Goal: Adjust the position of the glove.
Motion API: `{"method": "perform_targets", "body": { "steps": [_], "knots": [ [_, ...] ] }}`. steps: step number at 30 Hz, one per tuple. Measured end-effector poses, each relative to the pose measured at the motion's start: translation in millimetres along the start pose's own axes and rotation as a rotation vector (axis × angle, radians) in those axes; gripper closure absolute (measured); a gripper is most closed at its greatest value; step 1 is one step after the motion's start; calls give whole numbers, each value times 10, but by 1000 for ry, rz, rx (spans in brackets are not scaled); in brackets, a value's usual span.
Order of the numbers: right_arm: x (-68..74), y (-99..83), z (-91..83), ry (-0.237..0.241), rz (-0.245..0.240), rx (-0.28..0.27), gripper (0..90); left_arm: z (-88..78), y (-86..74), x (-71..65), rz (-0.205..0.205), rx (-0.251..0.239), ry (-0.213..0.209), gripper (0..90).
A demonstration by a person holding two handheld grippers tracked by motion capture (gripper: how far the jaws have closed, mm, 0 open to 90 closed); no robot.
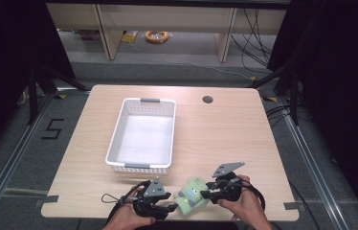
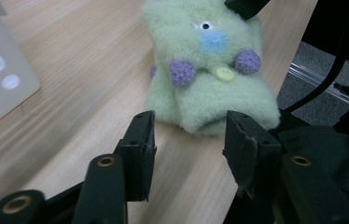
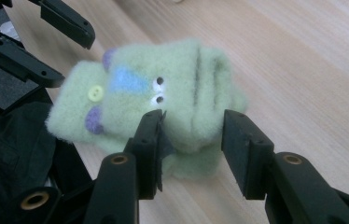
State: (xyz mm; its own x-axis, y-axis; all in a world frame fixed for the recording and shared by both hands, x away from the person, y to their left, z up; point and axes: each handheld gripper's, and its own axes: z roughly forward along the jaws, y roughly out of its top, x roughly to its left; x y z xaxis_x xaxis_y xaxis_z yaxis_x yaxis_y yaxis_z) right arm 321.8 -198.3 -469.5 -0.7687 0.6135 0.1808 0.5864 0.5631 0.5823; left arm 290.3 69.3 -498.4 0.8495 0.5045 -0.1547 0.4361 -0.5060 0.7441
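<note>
A pale green plush toy with a blue nose, purple spots and a yellow button lies folded on the wooden table near its front edge. My left gripper is on its left, and in the left gripper view the jaws stand apart just short of the toy's near edge, with bare wood between them. My right gripper is on the toy's right. In the right gripper view its jaws straddle a fold of the toy loosely, with a slight gap at one pad.
A white perforated basket stands empty in the middle left of the table, behind the grippers. A round cable hole sits near the far edge. The table's front edge runs just below both hands.
</note>
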Motion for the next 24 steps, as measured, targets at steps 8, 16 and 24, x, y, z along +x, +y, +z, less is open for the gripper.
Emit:
{"method": "perform_targets", "body": {
  "steps": [8, 16, 24],
  "knots": [
    [-2, -27, -33, 15, -18, -16, 794, 41, 53, 28, 20, 12, -17, 829],
    [67, -24, -144, 25, 43, -77, 806, 6, 92, 64, -7, 2, -28, 894],
    [9, -43, -96, 23, 9, -49, 804, 62, 32, 26, 6, 32, -29, 632]
  ]
}}
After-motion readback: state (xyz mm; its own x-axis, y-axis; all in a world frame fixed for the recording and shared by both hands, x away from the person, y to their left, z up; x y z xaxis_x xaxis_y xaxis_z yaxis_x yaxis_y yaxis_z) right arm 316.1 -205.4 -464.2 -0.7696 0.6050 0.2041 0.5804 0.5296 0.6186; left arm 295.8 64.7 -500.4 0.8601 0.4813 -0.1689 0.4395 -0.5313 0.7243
